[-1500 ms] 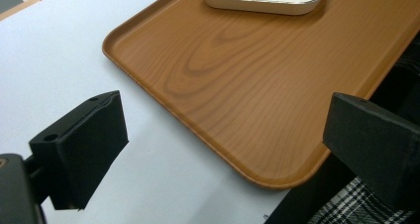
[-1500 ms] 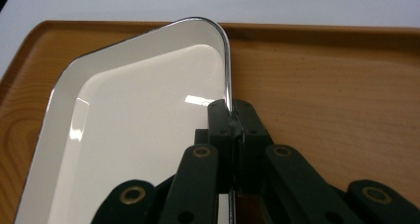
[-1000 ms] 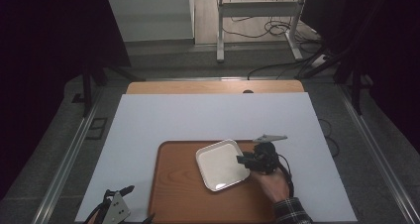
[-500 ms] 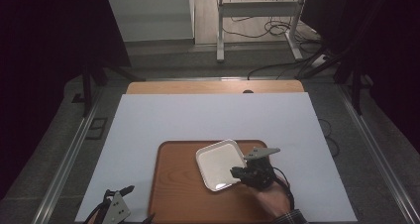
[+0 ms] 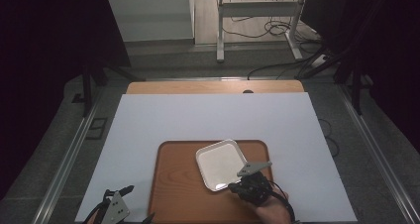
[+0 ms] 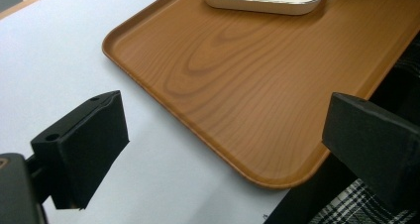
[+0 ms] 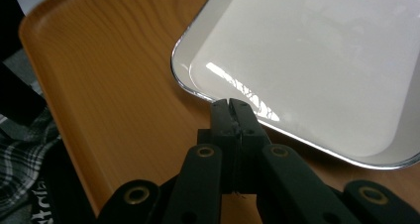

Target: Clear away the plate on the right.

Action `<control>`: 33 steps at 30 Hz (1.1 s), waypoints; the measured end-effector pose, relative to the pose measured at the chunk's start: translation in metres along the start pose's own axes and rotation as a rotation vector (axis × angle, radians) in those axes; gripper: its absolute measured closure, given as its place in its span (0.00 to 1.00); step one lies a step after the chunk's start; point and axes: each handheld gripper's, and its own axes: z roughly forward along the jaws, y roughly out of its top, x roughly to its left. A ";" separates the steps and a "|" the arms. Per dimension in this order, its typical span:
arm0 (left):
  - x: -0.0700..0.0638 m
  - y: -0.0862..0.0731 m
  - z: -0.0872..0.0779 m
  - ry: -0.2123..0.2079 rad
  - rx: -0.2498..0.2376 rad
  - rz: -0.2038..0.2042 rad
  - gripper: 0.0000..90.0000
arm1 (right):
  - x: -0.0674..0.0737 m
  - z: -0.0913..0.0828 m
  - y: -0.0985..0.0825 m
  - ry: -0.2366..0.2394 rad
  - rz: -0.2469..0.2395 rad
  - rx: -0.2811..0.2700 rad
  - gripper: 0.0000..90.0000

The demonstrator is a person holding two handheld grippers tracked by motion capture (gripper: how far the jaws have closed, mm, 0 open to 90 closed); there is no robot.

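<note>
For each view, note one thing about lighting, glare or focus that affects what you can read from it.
High view: the white table top is evenly lit, the surroundings fall into darkness. Left gripper view: the near black jaws look soft, the wooden tray grain sharp. Right gripper view: bright glare streaks lie on the white dish by the right gripper, washing out its surface.

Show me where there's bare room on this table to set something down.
The white tabletop is bare beyond and left of the wooden tray; the tray's left half is free too. It is crowded at its right, where the white dish and right gripper sit.
</note>
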 end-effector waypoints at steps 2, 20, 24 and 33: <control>0.000 0.000 0.000 -0.001 0.000 -0.001 0.04 | -0.001 0.004 0.000 -0.002 0.002 0.010 0.99; 0.000 0.000 0.000 -0.003 0.001 0.002 0.04 | 0.003 0.030 0.018 0.016 -0.051 -0.010 0.99; 0.000 0.000 0.000 -0.004 0.001 0.003 0.04 | 0.006 0.036 0.024 0.021 -0.066 -0.015 0.99; 0.000 0.000 0.000 -0.007 0.000 0.000 0.05 | 0.010 0.041 0.028 0.022 -0.078 -0.015 0.95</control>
